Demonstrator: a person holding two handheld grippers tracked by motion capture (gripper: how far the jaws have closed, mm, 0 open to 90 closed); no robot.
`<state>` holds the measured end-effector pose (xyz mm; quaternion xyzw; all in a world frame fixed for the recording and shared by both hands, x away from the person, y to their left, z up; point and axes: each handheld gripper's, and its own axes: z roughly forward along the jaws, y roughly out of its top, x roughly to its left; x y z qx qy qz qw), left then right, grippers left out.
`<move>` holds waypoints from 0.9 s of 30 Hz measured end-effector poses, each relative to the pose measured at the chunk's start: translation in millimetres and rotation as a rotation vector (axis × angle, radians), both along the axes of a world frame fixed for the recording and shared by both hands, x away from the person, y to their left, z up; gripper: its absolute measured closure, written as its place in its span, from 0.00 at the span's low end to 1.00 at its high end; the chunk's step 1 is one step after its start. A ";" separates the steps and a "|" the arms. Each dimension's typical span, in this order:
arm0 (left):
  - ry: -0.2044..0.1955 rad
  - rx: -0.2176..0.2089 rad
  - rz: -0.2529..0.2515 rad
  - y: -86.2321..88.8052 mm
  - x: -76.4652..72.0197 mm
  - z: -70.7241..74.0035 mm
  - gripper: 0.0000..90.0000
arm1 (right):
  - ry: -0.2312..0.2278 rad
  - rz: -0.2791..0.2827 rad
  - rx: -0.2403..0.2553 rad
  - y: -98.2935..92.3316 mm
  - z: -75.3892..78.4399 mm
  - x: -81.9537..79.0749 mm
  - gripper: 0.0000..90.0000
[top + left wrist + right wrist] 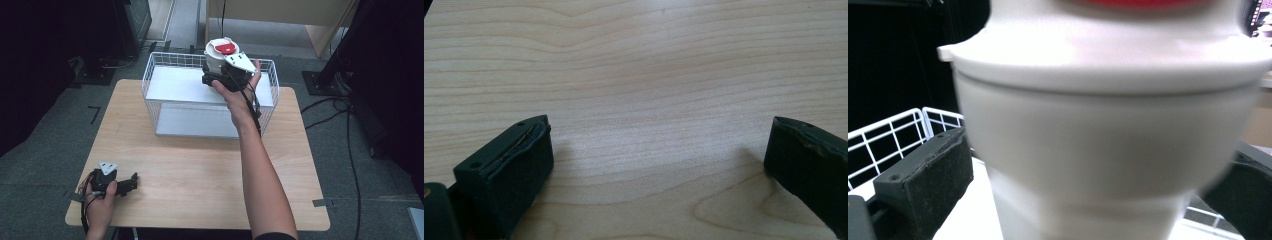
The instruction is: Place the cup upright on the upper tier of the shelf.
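A white lidded container [218, 57] with a red tab on its lid is held upright over the back of a white wire basket [150, 80]. My right gripper [220, 77] is shut on the container's lower body. In the right gripper view the container [1108, 145] sits close and blurred between the two black jaws, with one pad [928, 175] against its left side. My left gripper [131, 182] rests on the wooden table [200, 175] near its front left corner. Its jaws stand wide apart and open, and the left gripper [659, 160] holds nothing over bare wood.
The wire basket stands at the back middle of the table with a white shelf [175, 82] inside and a lower white floor [195, 120]. Black stands and cables [330, 107] lie on the grey floor at the right. Dark equipment [100, 35] sits at the back left.
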<state>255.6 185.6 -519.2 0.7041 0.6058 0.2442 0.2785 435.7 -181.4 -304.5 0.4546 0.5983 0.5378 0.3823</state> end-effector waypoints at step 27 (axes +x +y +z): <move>0.001 0.002 0.000 -0.3 0.1 -0.1 0.00 | -0.016 0.046 -0.045 -15.1 -9.1 -42.8 0.00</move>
